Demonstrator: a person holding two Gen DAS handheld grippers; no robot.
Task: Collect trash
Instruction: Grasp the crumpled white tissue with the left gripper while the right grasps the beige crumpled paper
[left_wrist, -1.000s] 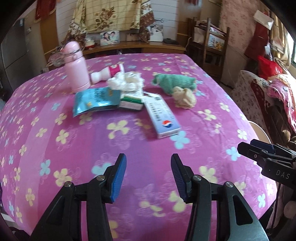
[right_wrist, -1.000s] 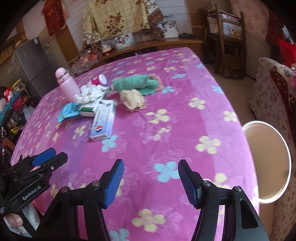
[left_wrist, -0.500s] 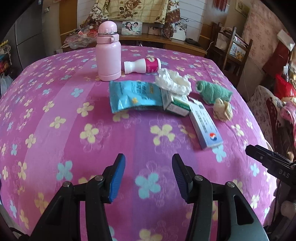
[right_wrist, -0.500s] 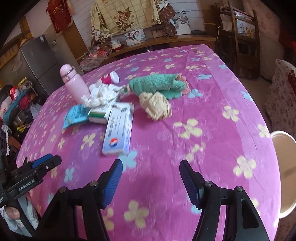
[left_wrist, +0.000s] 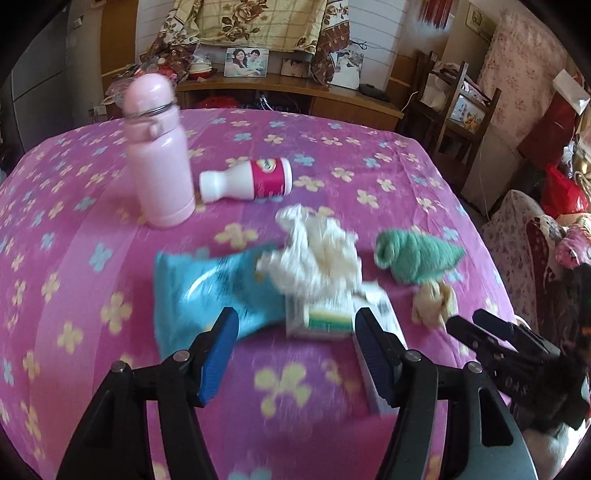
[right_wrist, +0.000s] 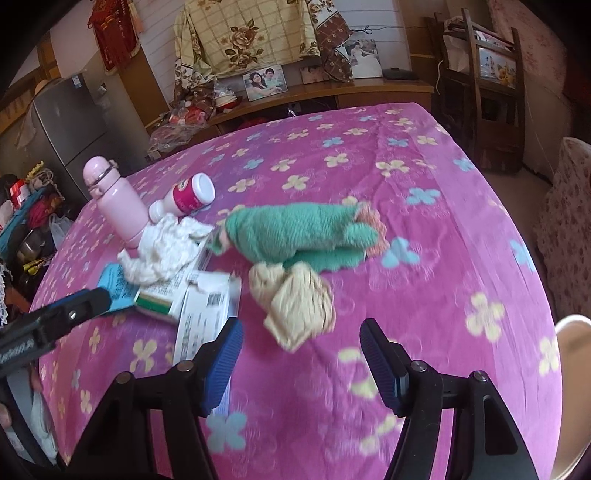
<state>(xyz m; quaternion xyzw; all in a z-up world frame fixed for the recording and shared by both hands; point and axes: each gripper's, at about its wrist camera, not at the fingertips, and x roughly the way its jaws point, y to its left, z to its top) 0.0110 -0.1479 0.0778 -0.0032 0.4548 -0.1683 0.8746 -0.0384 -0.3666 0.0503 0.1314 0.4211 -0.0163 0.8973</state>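
On the pink flowered tablecloth (left_wrist: 92, 258) lies a pile: a blue snack wrapper (left_wrist: 207, 291), crumpled white tissue (left_wrist: 317, 258), a small green-and-white box (left_wrist: 321, 321) and a long white carton (right_wrist: 203, 314). My left gripper (left_wrist: 295, 354) is open just short of the small box, which lies between its fingers. My right gripper (right_wrist: 301, 362) is open just short of a beige sock (right_wrist: 295, 299). A green rolled cloth (right_wrist: 295, 232) lies behind the sock. The tissue (right_wrist: 162, 251) also shows in the right wrist view.
A pink flask (left_wrist: 159, 155) stands upright at the back left, with a white and pink bottle (left_wrist: 247, 181) lying beside it. A white bin's rim (right_wrist: 572, 387) shows off the table's right edge. A wooden chair (right_wrist: 484, 85) stands beyond the table.
Both grippers have moved forward toward the pile, which now looks much nearer. Both stay open. The objects on the table have not moved.
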